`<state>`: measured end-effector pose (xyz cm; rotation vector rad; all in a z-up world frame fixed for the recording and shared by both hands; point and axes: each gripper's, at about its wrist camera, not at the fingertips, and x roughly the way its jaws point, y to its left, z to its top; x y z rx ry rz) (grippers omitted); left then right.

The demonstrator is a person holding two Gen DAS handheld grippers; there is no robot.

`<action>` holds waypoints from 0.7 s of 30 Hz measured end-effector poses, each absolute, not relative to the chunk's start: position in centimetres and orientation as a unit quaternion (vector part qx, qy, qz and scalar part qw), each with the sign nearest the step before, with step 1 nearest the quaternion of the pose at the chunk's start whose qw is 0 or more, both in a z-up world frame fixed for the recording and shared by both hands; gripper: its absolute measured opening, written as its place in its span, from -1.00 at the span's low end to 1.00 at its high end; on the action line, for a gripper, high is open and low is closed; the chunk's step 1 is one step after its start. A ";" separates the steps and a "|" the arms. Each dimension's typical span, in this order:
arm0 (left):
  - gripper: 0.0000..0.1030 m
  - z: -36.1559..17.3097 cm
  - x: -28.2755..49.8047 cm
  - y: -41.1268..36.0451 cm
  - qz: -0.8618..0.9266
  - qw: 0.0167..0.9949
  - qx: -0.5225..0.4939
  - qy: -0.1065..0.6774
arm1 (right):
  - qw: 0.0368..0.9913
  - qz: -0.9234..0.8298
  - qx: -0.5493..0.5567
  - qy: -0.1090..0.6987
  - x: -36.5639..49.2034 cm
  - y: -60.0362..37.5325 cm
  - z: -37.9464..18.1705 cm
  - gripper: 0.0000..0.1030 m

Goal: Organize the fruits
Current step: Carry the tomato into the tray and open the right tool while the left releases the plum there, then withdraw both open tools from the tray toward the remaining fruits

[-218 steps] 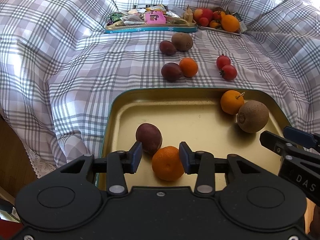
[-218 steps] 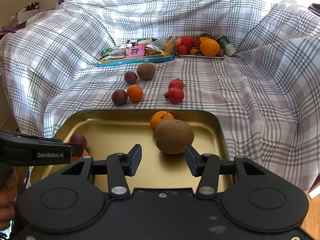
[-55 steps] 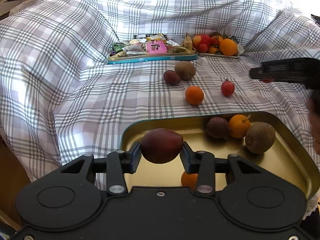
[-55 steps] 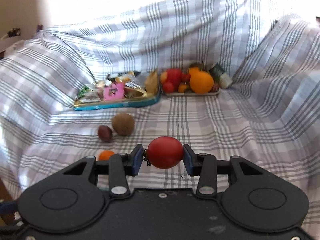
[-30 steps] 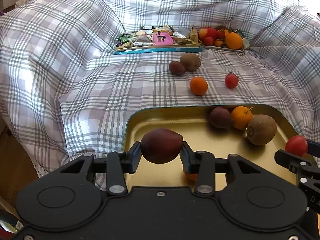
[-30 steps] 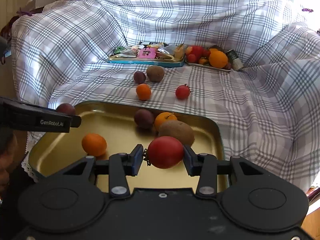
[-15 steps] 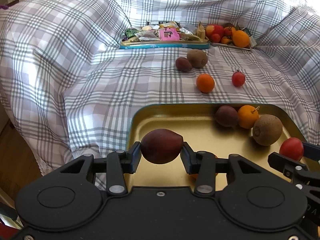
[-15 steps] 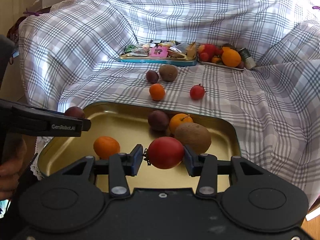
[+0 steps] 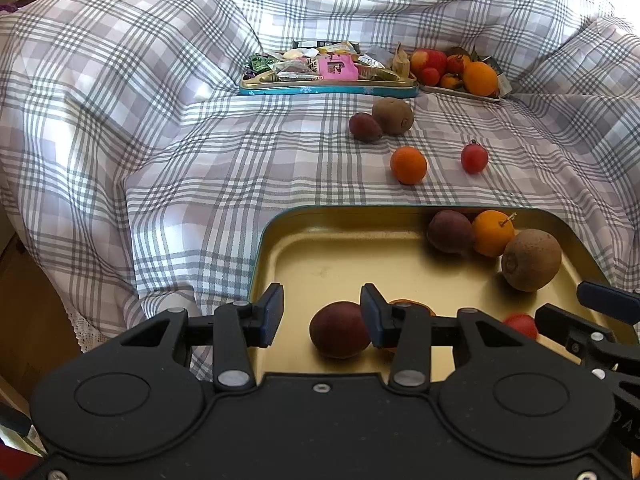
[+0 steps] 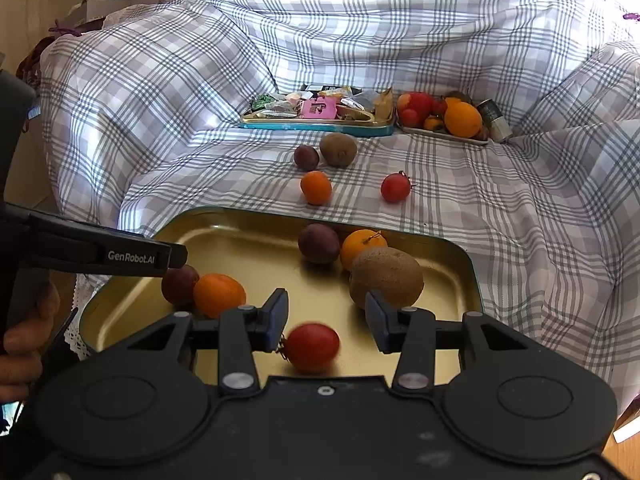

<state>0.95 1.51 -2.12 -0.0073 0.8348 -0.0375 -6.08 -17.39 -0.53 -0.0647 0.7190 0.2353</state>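
Where both grippers gape, the gold tray (image 10: pixel 460 258) holds six fruits.

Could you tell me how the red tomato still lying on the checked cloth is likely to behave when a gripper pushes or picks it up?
The tomato is round and smooth, so it would probably roll at a nudge, though the soft cloth may slow it. Its glossy skin looks slippery and thin, so a gentle, centred squeeze seems wise. The small stem might catch a finger.

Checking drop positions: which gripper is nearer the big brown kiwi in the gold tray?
Right. The right gripper has its jaws open with the big brown kiwi just beyond its right fingertip. The left gripper sits at the gold tray's opposite, left side, over a dark purple fruit.
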 end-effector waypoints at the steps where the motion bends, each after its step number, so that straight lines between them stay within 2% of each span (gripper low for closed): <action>1: -0.01 -2.1 0.9 1.5 -0.018 0.914 -0.003 0.405 | 0.928 0.115 -0.032 0.352 -6.1 -17.4 -0.6 -0.10; 12: -0.01 -2.0 0.9 1.6 -0.018 0.915 -0.006 0.402 | 0.928 0.111 -0.028 0.355 -6.1 -17.5 -0.6 -0.10; 21: -0.01 -0.8 0.1 2.1 -0.042 0.927 -0.020 0.371 | 0.928 0.111 -0.031 0.354 -6.1 -17.4 -0.7 -0.10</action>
